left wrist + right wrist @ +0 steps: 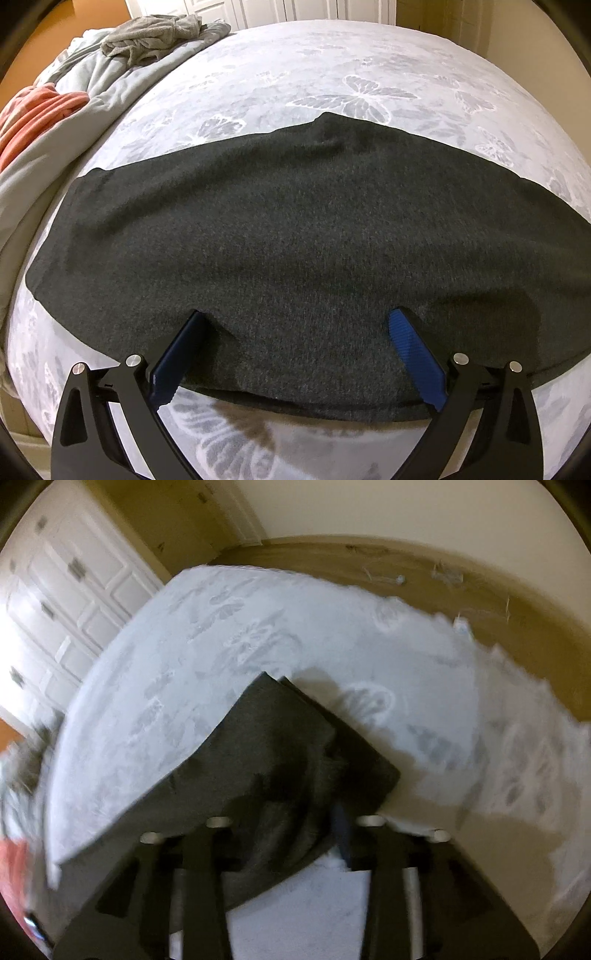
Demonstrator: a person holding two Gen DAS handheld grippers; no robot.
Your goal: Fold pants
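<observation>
Closest in, the left gripper point(299, 325) is standing released, its blue-padded black fingers point(410, 343) spread wide and resting over the near hem of the dark charcoal knit pants point(295, 229). The pants are lying flat on the bed with the pale grey butterfly-print cover point(332, 74), their long axis running left to right across the left wrist view, one end squared off at the left. Bare cover is showing beyond the far edge and along the near hem. A heap of grey and coral laundry point(74, 92) is sitting at the bed's far left. Over on the blurred right wrist view, the right gripper point(295, 812) is gathering a fold of the pants point(280, 746) between its fingers, apparently clenched on it, with a fabric corner peaking away from it.
</observation>
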